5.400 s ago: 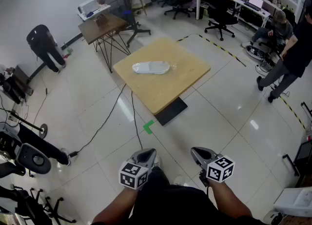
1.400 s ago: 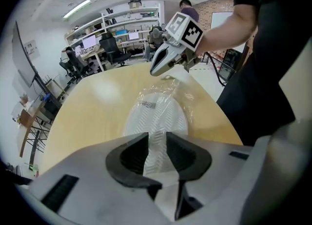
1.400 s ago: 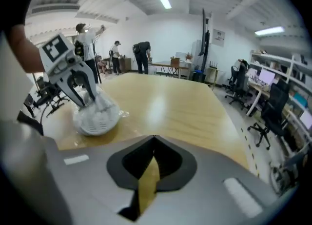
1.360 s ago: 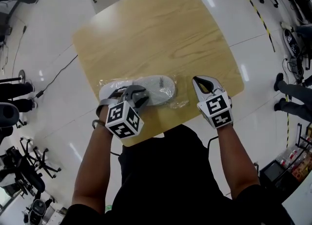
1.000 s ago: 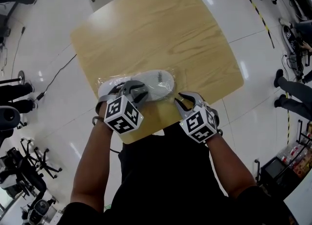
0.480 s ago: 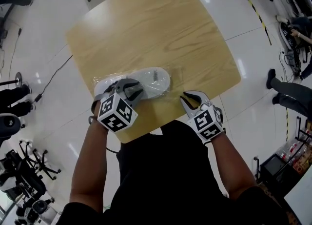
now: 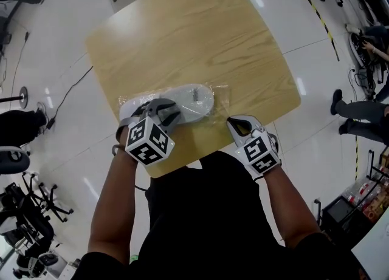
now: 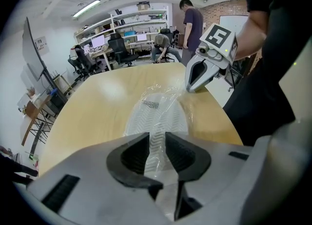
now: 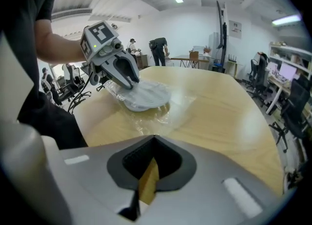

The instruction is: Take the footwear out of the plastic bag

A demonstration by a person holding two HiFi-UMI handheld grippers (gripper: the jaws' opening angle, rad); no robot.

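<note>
Your left gripper [image 7: 159, 110] clamps the left end of the footwear [image 7: 189, 98] through the film of the plastic bag [image 7: 220, 101]. The footwear lies inside the bag by the near edge of the table [image 7: 182, 23], long axis running left to right across you. Your right gripper [image 7: 238, 124], jaws fully together, sits at the bag's loose right end with the footwear just to its left; film pinched or not, cannot tell, but judged nearer for pulling the bag rightward along that axis.
</note>
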